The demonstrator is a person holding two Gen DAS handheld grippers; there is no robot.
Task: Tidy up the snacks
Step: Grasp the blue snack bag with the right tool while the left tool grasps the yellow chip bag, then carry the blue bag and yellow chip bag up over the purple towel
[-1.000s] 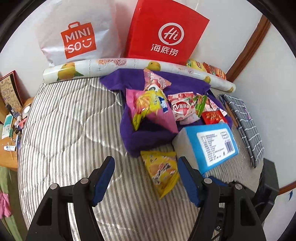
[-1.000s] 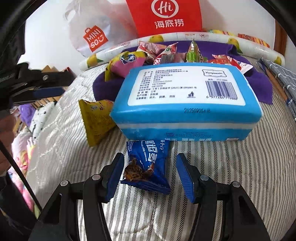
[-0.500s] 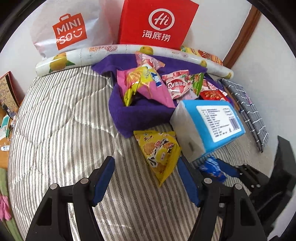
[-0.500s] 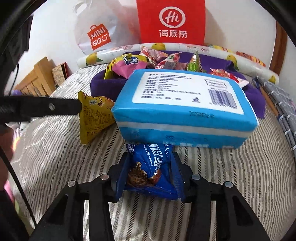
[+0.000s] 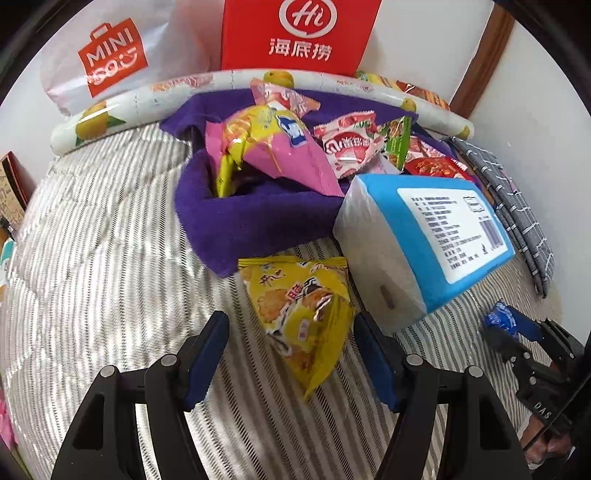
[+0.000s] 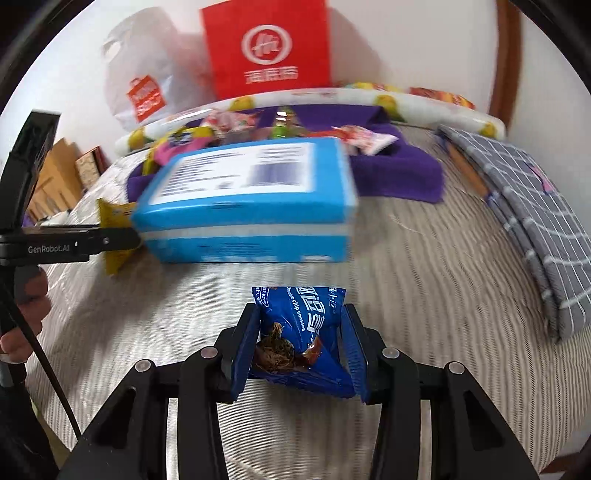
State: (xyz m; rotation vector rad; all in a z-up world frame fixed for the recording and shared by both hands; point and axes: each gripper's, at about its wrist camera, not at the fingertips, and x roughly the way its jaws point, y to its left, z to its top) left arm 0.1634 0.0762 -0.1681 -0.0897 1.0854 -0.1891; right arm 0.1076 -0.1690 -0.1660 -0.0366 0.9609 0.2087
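Grey-and-white striped quilted bed cover [image 5: 110, 229]. Purple cloth bin [image 5: 255, 218]. Yellow foil snack packet [image 5: 303, 317]. Blue-and-white wrapped tissue pack [image 5: 424, 236]. Blue cookie packet [image 6: 301, 332]. Red paper bag [image 5: 299, 33], white logo. Grey checked cloth [image 6: 528, 206].

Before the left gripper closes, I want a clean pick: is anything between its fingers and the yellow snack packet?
Nothing visible. The yellow snack packet lies on the striped bedding between the closing jaws of the left gripper, not yet pinched. The blue tissue pack sits close beside its right finger.
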